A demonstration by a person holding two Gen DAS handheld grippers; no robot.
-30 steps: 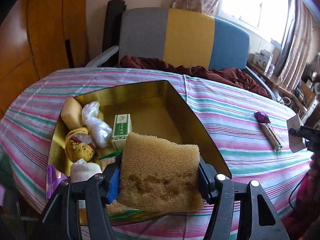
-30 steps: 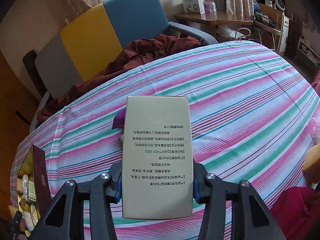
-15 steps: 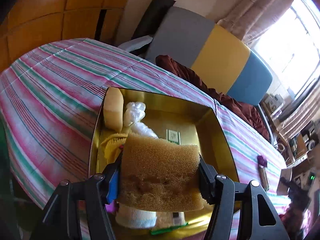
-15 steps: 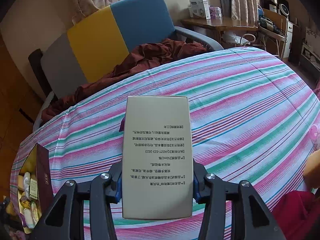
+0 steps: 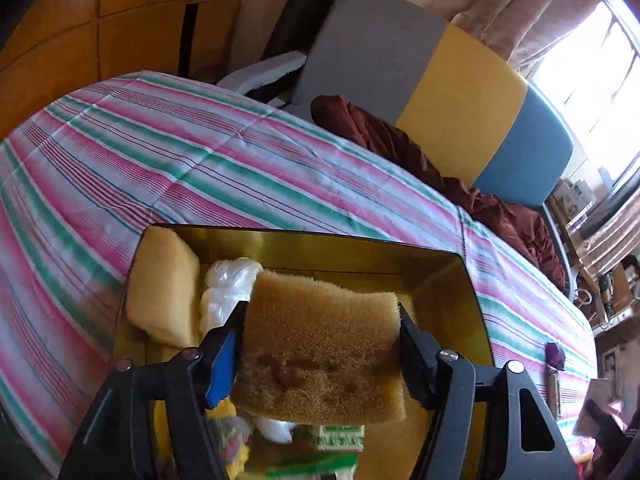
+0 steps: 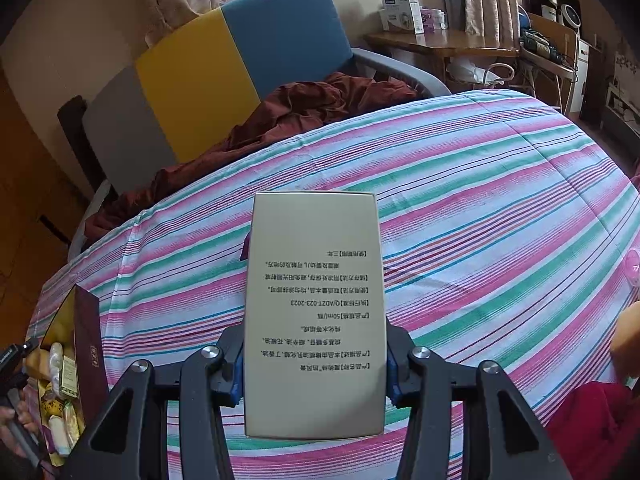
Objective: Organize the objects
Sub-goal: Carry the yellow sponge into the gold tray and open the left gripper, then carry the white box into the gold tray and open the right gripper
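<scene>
- Two grips: left gripper (image 5: pixel 320 330) jaws opening, soft light sponge (image 5: pixel 320 344) still between them over gold box (image 5: pixel 460 276), probably loosening.
- Right gripper (image 6: pixel 314 364) clamps stiff carton (image 6: pixel 314 312) by its long edges, lower centre.

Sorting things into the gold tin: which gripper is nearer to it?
Left. The left gripper hangs over the gold tin, opening around a sponge; the right gripper holds a box farther along the table.

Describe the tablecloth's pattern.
The tablecloth is white with pink, green and thin blue stripes; the right wrist view shows it best.
</scene>
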